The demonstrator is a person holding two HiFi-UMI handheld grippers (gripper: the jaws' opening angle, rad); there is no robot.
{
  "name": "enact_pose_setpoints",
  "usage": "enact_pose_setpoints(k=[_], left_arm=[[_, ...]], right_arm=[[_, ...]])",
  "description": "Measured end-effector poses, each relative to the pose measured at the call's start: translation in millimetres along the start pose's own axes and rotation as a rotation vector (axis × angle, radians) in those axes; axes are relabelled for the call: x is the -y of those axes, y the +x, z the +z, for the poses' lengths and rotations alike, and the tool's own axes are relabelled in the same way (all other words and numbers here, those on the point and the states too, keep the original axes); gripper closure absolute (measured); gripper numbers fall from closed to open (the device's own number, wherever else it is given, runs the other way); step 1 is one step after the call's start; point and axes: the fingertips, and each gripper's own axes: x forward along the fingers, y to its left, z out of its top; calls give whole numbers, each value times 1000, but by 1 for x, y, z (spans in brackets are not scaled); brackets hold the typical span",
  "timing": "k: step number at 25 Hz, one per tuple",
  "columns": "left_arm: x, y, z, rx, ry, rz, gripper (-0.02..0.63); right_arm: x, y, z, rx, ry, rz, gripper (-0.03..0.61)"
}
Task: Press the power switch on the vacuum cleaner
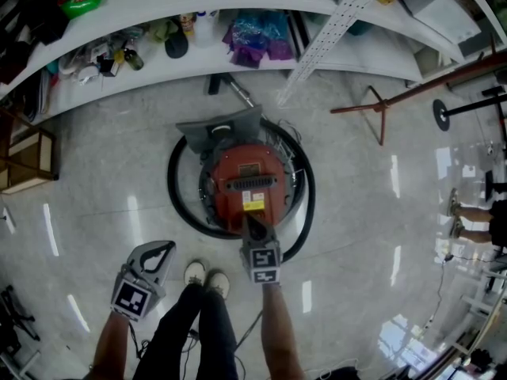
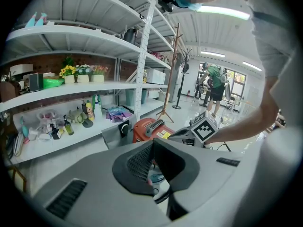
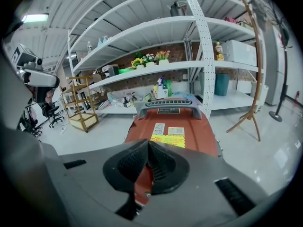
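A round red vacuum cleaner (image 1: 249, 182) stands on the pale floor, with a grey handle (image 3: 170, 104) and a yellow label (image 3: 167, 140) on top. A black hose (image 1: 177, 200) loops around it. My right gripper (image 1: 252, 222) is shut, and its tips rest on the near edge of the red body; in the right gripper view the right gripper (image 3: 148, 144) hides what lies beneath it, so no switch shows. My left gripper (image 1: 167, 247) hangs shut and empty to the left, apart from the machine. In the left gripper view the left gripper (image 2: 152, 143) points toward the vacuum cleaner (image 2: 150, 128).
White shelving (image 1: 238, 62) with bottles and bags runs behind the vacuum. A wooden coat stand (image 1: 382, 108) lies toward the right, a small wooden rack (image 1: 28, 161) at far left. The person's shoes (image 1: 206, 279) are just behind the vacuum. Another person (image 1: 479, 216) stands at right.
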Motion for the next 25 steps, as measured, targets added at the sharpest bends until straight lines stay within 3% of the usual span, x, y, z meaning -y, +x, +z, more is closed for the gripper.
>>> enact_pose_setpoints(k=[14,25], left_arm=[[9,4,5,2,16,-10,607],[13,3,9,8,29,-4,607]], right_arm=[[-1,-1,-2,3,10,20,566],[4,-17,-3,36,100,62,568]])
